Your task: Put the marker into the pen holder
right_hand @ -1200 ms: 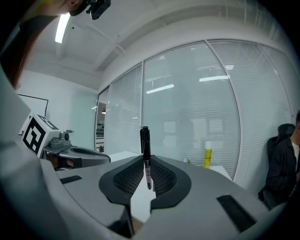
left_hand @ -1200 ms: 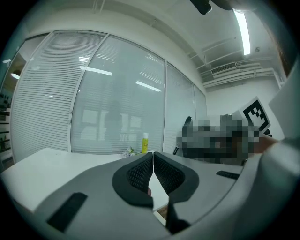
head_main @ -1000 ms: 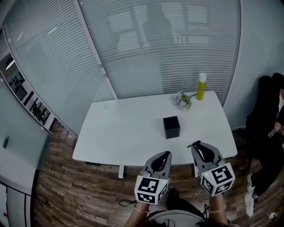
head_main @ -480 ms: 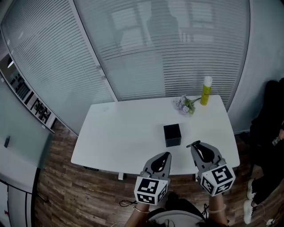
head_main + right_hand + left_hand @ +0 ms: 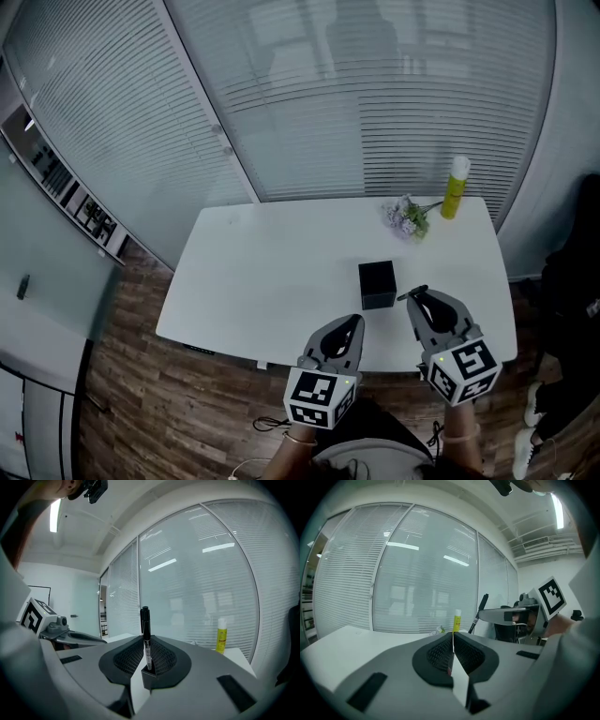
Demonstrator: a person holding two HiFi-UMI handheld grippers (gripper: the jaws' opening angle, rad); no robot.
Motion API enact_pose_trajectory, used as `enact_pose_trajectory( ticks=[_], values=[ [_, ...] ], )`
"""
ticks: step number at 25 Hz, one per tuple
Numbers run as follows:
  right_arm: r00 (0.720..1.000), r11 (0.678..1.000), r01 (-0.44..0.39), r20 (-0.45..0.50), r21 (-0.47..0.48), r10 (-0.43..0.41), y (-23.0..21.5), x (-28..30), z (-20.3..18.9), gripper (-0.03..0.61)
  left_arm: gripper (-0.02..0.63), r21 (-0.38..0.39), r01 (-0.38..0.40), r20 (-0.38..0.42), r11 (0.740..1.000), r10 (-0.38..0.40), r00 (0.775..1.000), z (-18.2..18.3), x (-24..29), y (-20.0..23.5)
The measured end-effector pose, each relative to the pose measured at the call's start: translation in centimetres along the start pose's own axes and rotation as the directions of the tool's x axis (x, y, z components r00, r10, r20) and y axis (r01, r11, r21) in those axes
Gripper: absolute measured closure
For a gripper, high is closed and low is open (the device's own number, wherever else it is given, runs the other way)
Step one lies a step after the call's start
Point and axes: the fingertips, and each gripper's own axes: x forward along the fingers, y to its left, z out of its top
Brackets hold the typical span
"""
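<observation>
A: What is seen around the white counter [image 5: 272,272]?

B: Wood floor [image 5: 141,394] at lower left. The black pen holder [image 5: 377,284] is set mid-counter, with flowers [image 5: 407,216] and a yellow bottle [image 5: 455,187] at upper right, backed by blinds [image 5: 309,112].

A: And the tongs?

B: Both are held low. The left tongs [image 5: 349,330] are pressed together, empty. The marker [image 5: 411,295] is clamped in the right tongs [image 5: 419,300], just right of the holder.
</observation>
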Motion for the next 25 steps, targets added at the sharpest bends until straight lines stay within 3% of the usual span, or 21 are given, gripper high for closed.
enact_pose_trajectory(
  ticks=[25],
  values=[
    [0.992, 0.997, 0.057, -0.114, -0.049, -0.062, -0.3, 7.9, -1.2, 0.509, 0.591, 0.005, 0.13, 0.004, 0.992, -0.13, 0.992, 1.8, 4.2, 5.5]
  ],
)
